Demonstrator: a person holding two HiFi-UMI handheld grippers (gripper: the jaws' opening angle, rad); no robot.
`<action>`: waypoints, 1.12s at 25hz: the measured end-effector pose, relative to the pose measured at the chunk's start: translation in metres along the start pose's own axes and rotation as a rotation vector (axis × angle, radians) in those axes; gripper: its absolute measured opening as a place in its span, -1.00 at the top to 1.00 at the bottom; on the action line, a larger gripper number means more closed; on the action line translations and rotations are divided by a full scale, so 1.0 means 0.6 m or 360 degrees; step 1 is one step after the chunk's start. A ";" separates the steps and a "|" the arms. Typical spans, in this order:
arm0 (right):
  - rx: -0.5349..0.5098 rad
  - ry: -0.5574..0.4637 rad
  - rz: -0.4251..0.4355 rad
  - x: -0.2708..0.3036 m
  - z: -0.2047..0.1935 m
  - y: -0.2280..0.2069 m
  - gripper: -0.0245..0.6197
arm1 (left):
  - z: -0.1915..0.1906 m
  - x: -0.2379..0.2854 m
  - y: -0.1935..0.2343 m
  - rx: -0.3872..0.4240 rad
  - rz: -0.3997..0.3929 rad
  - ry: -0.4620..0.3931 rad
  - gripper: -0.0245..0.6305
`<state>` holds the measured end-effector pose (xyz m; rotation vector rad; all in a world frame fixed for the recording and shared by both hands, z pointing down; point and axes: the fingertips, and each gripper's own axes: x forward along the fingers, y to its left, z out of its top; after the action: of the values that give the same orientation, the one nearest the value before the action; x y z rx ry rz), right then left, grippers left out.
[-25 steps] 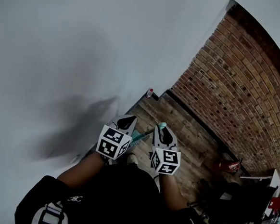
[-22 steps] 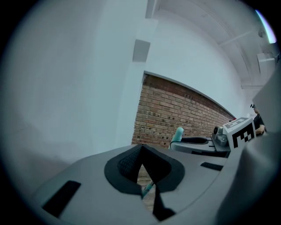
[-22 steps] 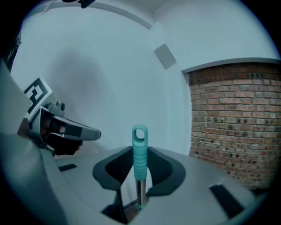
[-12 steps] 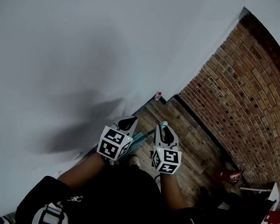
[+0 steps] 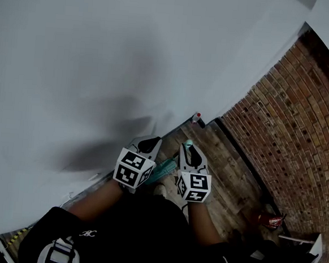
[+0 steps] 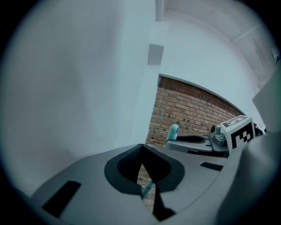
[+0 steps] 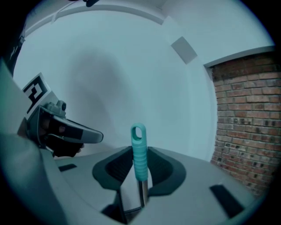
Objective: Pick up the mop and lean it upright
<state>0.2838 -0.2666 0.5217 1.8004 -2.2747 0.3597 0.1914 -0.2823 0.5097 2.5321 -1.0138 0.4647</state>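
The mop's teal handle [image 7: 139,151], with a hanging loop at its top and a metal shaft below, stands upright between the pads of my right gripper [image 7: 139,171], which is shut on it. In the head view the handle's tip [image 5: 188,142] pokes out above the right gripper [image 5: 189,149], close to the white wall. Lower down, a teal part of the mop [image 5: 164,169] shows between the two grippers. My left gripper [image 5: 147,144] hangs just left of it, its jaws [image 6: 142,169] drawn together with nothing clamped. A sliver of teal [image 6: 147,189] shows through the slit.
A white wall [image 5: 101,66] fills the left and top, and a brick wall [image 5: 290,121] stands at the right. Between them is a wooden floor [image 5: 224,161]. A small red-capped bottle [image 5: 197,119] stands at the wall's foot. A red object [image 5: 271,220] and furniture lie at the lower right.
The head view has swung towards the white wall, so the bottle and brick wall slid right. Both grippers have kept their hold and spacing, shifting slightly towards the wall.
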 end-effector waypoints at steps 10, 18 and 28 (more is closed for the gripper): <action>0.0047 0.0011 0.0281 0.070 0.008 0.054 0.55 | -0.009 -0.042 0.056 -0.0081 0.0201 -0.0018 0.93; -0.0039 0.0051 0.0457 0.143 0.010 0.111 0.55 | -0.018 -0.081 0.103 -0.0198 0.0347 -0.0074 0.93; -0.0141 0.0086 0.0553 0.241 0.007 0.180 0.57 | -0.038 -0.117 0.156 -0.0277 0.0474 -0.0096 0.93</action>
<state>0.1459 -0.3773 0.5581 1.3348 -2.5198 0.3524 0.0732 -0.2935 0.5193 2.2632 -1.3994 0.3639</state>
